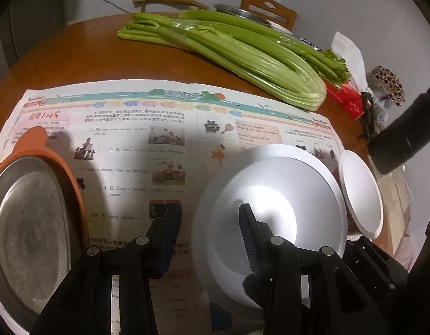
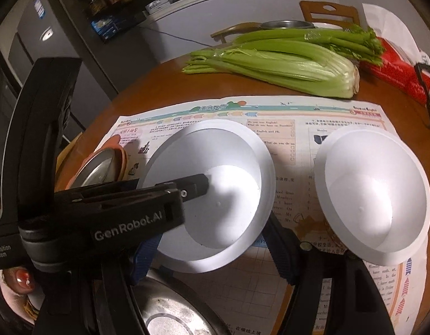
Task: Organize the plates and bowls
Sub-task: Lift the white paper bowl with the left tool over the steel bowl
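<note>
Two white bowls stand on a printed paper sheet (image 1: 125, 150). In the left wrist view my left gripper (image 1: 209, 240) is open, its right finger (image 1: 249, 240) inside the nearer white bowl (image 1: 293, 184) and its left finger outside the rim. The second white bowl (image 1: 363, 195) stands to the right. A metal plate with an orange rim (image 1: 27, 223) lies at the left. In the right wrist view the left gripper reaches into the left bowl (image 2: 228, 167); the other bowl (image 2: 374, 189) is at right. My right gripper (image 2: 215, 259) is open and empty behind the left bowl, above a metal plate (image 2: 170, 307).
A bunch of celery (image 1: 228, 50) lies across the back of the round wooden table (image 1: 75, 55). A metal bowl (image 1: 240, 14), a red packet (image 1: 346, 97) and wooden chairs (image 1: 268, 8) are behind it. A dark cabinet (image 2: 75, 42) stands at the left.
</note>
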